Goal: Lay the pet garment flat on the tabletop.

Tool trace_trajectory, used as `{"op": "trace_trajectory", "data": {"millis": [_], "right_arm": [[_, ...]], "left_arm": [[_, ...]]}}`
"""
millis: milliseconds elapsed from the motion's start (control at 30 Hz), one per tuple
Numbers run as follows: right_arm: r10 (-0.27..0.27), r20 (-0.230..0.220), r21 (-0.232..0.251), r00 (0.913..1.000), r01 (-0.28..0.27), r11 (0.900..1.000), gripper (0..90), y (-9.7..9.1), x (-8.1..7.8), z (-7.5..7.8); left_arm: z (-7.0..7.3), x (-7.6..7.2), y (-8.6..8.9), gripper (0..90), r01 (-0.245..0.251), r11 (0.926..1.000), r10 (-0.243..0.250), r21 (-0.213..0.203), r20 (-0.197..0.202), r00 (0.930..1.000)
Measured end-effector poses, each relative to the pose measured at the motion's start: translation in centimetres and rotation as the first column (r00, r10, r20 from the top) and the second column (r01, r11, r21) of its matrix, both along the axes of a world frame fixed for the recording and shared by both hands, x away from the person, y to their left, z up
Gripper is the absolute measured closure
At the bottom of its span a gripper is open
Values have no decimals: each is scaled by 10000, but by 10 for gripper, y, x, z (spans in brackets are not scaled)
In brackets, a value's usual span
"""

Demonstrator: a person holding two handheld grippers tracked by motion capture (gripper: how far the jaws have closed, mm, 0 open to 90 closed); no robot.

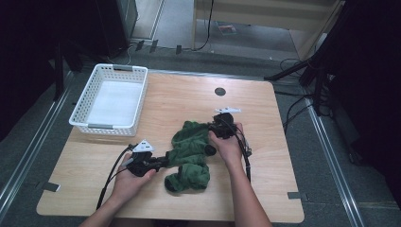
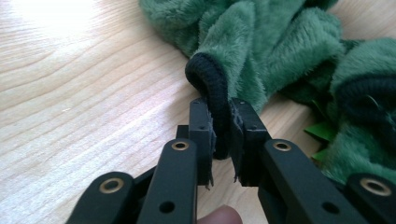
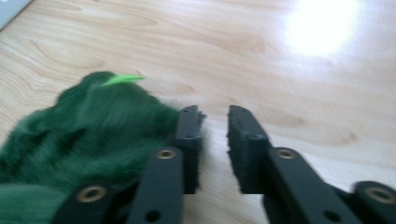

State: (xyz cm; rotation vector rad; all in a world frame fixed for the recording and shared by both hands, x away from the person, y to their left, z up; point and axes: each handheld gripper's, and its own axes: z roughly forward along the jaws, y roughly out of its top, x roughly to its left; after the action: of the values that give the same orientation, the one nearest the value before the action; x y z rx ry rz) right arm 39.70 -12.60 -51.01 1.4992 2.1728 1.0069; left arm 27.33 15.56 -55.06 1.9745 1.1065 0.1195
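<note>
Green fleece garment [image 1: 189,153] lies crumpled near the middle of the wooden table [image 1: 283,189], between your two hands. Your left gripper [image 2: 223,135] is clamped on the garment's black ribbed cuff [image 2: 210,84]; in the left gripper view the cuff edge sits pinched between both pads. In the high view your left hand [image 1: 130,177] holds that gripper at the garment's left edge. Your right gripper [image 3: 215,140] has its jaws apart with bare table showing in the gap; its left jaw touches the fleece, nothing held. Your right hand [image 1: 229,146] rests at the garment's right side. White slatted basket [image 1: 80,106] stands at the far left corner, well apart from the garment.
</note>
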Motion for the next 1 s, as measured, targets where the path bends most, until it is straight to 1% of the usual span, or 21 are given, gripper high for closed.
{"op": "trace_trajectory", "data": {"millis": [33, 67, 100, 133, 167, 233, 267, 300, 367, 467, 500, 567, 667, 700, 733, 767, 800, 867, 900, 967, 1000], "right_arm": [[272, -273, 187, 9993, -267, 9995, 583, -5, 0, -2], [272, -273, 187, 9993, -267, 9995, 583, -5, 0, -2], [1113, -630, 470, 9918, -1085, 9930, 498, -13, -2, -2], [1113, -630, 470, 9918, -1085, 9930, 498, -13, -2, -2], [1292, -418, 421, 9907, -1275, 9909, 485, -17, -5, 0], [1422, 111, 1381, 9898, -1423, 9801, 479, -30, -10, 11], [1422, 111, 1381, 9898, -1423, 9801, 479, -30, -10, 11], [1556, 375, 1489, 9871, -1595, 9759, 462, -30, -10, 15], [1688, 425, 1293, 9847, -1730, 9764, 451, -27, -9, 15], [1727, 349, 642, 9843, -1747, 9825, 418, -13, -2, 8], [1727, 316, 480, 9845, -1741, 9836, 431, -8, 0, 5], [1942, 39, 478, 9810, -1942, 9798, 454, -1, 5, -3], [2255, -184, -94, 9741, -2257, 9741, 533, 9, 9, -14], [2159, -173, -540, 9763, -2165, 9748, 725, 13, 9, -17], [2159, -173, -540, 9763, -2165, 9748, 725, 13, 9, -17], [2104, -65, -533, 9776, -2104, 9762, 807, 12, 8, -17], [2019, 168, -539, 9793, -2008, 9781, 867, 11, 8, -17], [1824, 957, -210, 9786, -1812, 9832, 897, 2, 5, -11], [1824, 957, -210, 9786, -1812, 9832, 897, 2, 5, -11], [1936, 1181, -520, 9740, -1886, 9807, 898, -1, 0, -11], [2306, 1301, -1413, 9643, -2122, 9670, 896, 1, -6, -18]], "left_arm": [[1, 0, 0, 765, -18, 10000, 18, -34, 51, 10000], [1, 0, 0, 696, -18, 10000, 18, -34, 51, 10000], [4, 1, 3, 596, -171, 9993, 179, -331, 225, 9996], [4, 1, 3, 532, -171, 9993, 179, -331, 225, 9996], [7, 3, 5, 532, -181, 9988, 194, -458, 286, 9994], [20, 10, 7, 436, -512, 9934, 577, -1023, 622, 9964], [20, 10, 7, 416, -512, 9934, 577, -1023, 622, 9964], [24, 15, 6, 410, -759, 9908, 841, -1124, 700, 9940], [32, 27, -1, 407, -1276, 9849, 1359, -1172, 659, 9885], [36, 51, -17, 338, -2233, 9735, 2256, -487, 477, 9730], [35, 59, -22, 303, -2476, 9687, 2479, -179, 221, 9685], [32, 73, -33, 295, -2583, 9649, 2588, 471, -48, 9659], [23, 86, -44, 348, -2582, 9539, 2619, 1528, -42, 9651], [21, 88, -46, 479, -2474, 9538, 2519, 1703, -53, 9677], [20, 91, -48, 479, -2406, 9510, 2461, 1944, -47, 9692], [19, 94, -49, 596, -2369, 9498, 2447, 2042, -136, 9695], [18, 97, -48, 675, -2277, 9539, 2355, 1954, -172, 9717], [17, 105, -45, 863, -2386, 9495, 2444, 2037, -38, 9697], [17, 105, -45, 876, -2386, 9495, 2444, 2037, -38, 9697], [17, 108, -45, 882, -2357, 9464, 2403, 2207, 63, 9707], [17, 111, -46, 878, -2370, 9456, 2443, 2229, -53, 9697]]}}
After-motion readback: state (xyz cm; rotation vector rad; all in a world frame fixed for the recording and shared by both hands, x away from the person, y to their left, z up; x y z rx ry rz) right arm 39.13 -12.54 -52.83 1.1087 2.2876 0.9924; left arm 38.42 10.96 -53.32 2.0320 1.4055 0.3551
